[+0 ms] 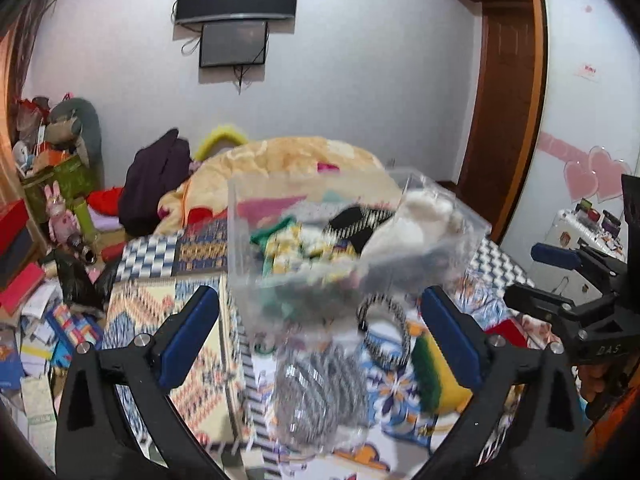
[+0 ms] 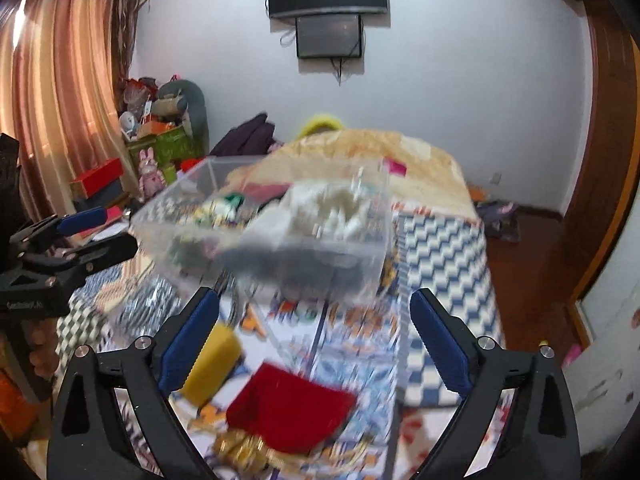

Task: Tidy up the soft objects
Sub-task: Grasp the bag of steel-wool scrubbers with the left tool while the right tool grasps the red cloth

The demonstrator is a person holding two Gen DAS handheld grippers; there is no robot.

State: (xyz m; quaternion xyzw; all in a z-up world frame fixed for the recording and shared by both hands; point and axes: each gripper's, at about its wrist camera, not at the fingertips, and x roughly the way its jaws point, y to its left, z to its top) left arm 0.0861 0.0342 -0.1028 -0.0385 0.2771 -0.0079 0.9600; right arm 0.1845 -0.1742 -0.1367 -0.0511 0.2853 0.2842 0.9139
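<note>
A clear plastic bin (image 1: 256, 240) stands on the patterned bedspread, holding a white fluffy item (image 1: 416, 220), a black piece and green-yellow cloth (image 1: 288, 248). It also shows in the right wrist view (image 2: 360, 240). My left gripper (image 1: 320, 336) is open and empty, just before the bin. A grey striped cloth (image 1: 320, 392) and a dark striped hairband (image 1: 384, 328) lie between its fingers. My right gripper (image 2: 316, 336) is open and empty above a red cloth (image 2: 288, 408) and a yellow sponge (image 2: 212, 360). A green-yellow sponge (image 1: 432, 376) lies by the left gripper's right finger. Both views are blurred.
A beige quilt (image 1: 296, 160) is heaped behind the bin with a dark garment (image 1: 156, 184) beside it. Boxes, papers and a pink toy rabbit (image 1: 60, 216) clutter the left. A wooden door (image 1: 508, 120) and curtain (image 2: 52, 100) flank the room.
</note>
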